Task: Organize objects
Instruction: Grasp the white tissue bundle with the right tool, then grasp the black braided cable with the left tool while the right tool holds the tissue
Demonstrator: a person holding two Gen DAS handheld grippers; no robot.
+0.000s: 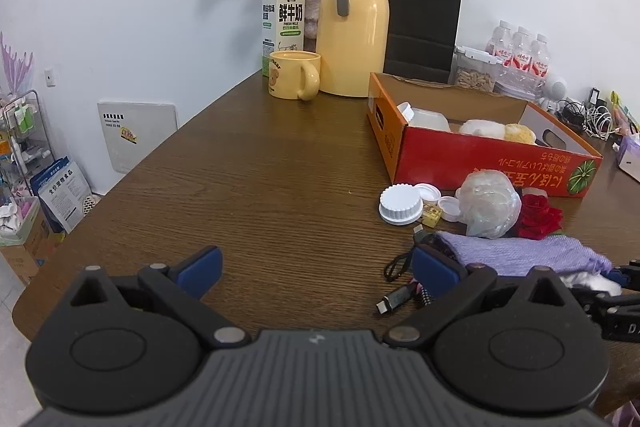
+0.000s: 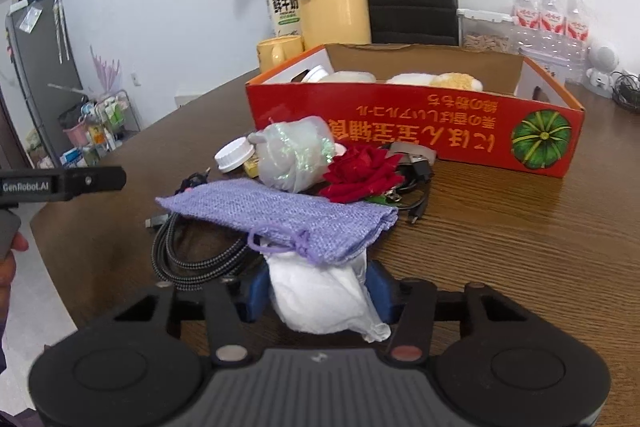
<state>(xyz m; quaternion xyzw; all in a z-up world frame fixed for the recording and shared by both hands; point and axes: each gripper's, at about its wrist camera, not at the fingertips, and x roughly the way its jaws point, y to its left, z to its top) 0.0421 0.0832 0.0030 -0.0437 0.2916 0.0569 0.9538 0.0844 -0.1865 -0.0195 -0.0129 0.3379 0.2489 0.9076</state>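
**White bundle pinched near the front edge of the counter**

On the far left, our left tool (image 1: 316, 269) hangs over the bare brown counter (image 1: 260, 163) with its two blue fingers (image 1: 202, 269) wide apart. Nothing is between them.

At the back edge of the counter we see a yellow mug (image 1: 294, 75), a milk carton (image 1: 282, 21) and a tall yellow jug (image 1: 354, 23), all close together by the wall.

Moving right, a small pile sits in front of the red box (image 2: 416, 125). A white cap (image 2: 234, 155) lies at the left of the pile. Next to it is a clear plastic bag (image 2: 294, 155) in a lump, and just right of that is a red cloth rose (image 2: 362, 173). A braided cable (image 2: 192, 255) curls on the counter below the cap. A purple pouch (image 2: 280, 219) lies in front of the bag and rose, partly on top of the cable.

Our right tool (image 2: 318, 293) is near the front edge of the counter. Its blue fingers (image 2: 378, 291) are squeezed on both sides of a soft white bundle (image 2: 320, 297). The string end of the purple pouch rests on top of that bundle.

The red box is open at the top. Inside it we can see white things and a fluffy yellow thing.
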